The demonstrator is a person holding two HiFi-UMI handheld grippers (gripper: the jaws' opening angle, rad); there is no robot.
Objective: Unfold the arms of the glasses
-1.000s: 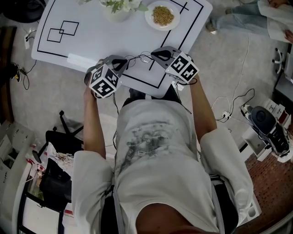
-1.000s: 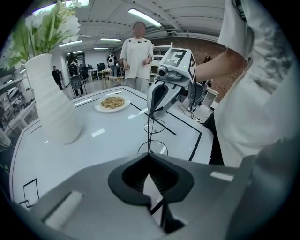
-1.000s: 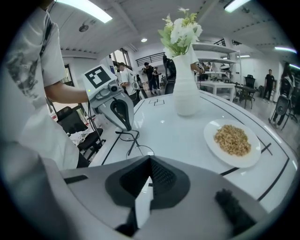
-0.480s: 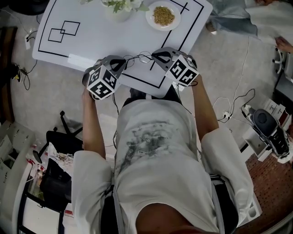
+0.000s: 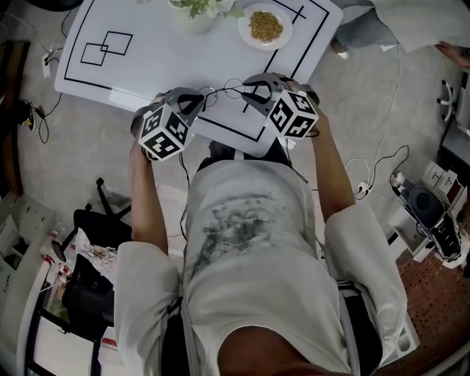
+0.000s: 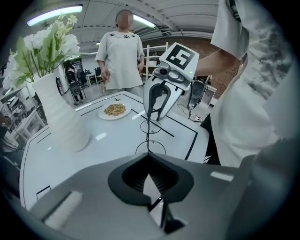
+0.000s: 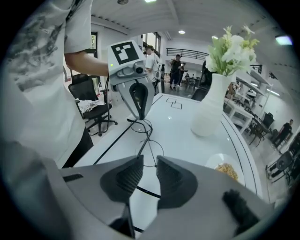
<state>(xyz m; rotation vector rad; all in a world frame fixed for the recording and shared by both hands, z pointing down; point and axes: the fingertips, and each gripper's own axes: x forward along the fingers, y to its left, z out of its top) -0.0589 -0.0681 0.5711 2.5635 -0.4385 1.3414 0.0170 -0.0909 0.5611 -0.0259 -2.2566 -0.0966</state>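
Thin wire glasses point(image 5: 226, 91) with round lenses hang over the near edge of the white table point(image 5: 147, 70), between my two grippers. My left gripper point(image 5: 198, 99) is shut on one arm of the glasses point(image 6: 148, 140), which runs straight out from its jaws to the lenses. My right gripper point(image 5: 250, 92) faces it from the other side. Its jaws have just been opening and now stand apart. The other arm of the glasses point(image 7: 140, 145) reaches the tip of the right gripper's point(image 7: 150, 164) left pad, but the pads do not press on it.
A white vase with flowers point(image 5: 192, 15) and a plate of grains point(image 5: 264, 26) stand at the table's far side. Black lines mark the tabletop. A person point(image 6: 121, 51) stands beyond the table. An office chair point(image 7: 91, 110) and cables sit on the floor nearby.
The right gripper has rolled, so its marker cube shows a different face. The left gripper and the glasses stay in about the same place.
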